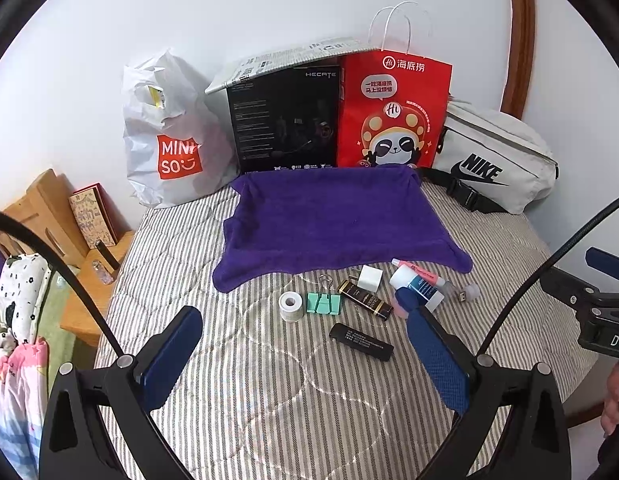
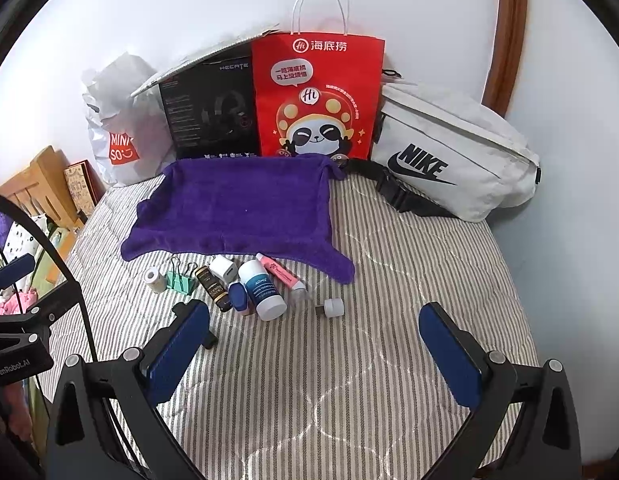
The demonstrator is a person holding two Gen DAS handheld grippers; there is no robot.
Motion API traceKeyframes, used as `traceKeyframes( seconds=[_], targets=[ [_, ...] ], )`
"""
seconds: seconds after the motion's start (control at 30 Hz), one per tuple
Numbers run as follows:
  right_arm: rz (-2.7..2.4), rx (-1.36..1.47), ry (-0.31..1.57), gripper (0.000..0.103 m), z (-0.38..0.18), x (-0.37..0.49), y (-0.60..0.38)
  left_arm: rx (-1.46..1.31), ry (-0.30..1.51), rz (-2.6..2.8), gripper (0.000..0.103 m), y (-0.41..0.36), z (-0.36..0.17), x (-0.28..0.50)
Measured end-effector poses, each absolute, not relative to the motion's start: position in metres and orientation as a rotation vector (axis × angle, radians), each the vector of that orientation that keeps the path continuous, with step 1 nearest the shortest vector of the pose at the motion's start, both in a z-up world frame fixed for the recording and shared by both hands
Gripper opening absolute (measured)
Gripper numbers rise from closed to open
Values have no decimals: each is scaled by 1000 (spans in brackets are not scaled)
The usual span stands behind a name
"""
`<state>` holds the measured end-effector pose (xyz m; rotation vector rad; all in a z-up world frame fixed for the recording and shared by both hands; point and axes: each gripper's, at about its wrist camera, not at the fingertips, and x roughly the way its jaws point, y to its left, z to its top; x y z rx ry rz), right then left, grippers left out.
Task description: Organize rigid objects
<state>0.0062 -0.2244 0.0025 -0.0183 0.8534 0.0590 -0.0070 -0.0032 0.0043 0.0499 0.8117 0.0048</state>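
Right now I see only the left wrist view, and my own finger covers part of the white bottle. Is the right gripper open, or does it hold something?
Observer: The right gripper is open and holds nothing.
Operator: How does the white bottle lie?
Observer: The white bottle lies on its side, with one white end toward the right wrist camera.
Operator: What is under my finger, beside it?
Observer: A blue-capped item lies against the bottle, on its left as the right wrist view shows it.
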Motion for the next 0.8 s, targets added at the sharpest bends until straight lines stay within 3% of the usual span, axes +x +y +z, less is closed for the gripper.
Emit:
traceKeyframes(
  seconds=[0.8],
  targets=[
    [63, -21, 853, 103, 3, 4, -221, 53, 810, 12, 103, 1, 4, -10]
  ],
)
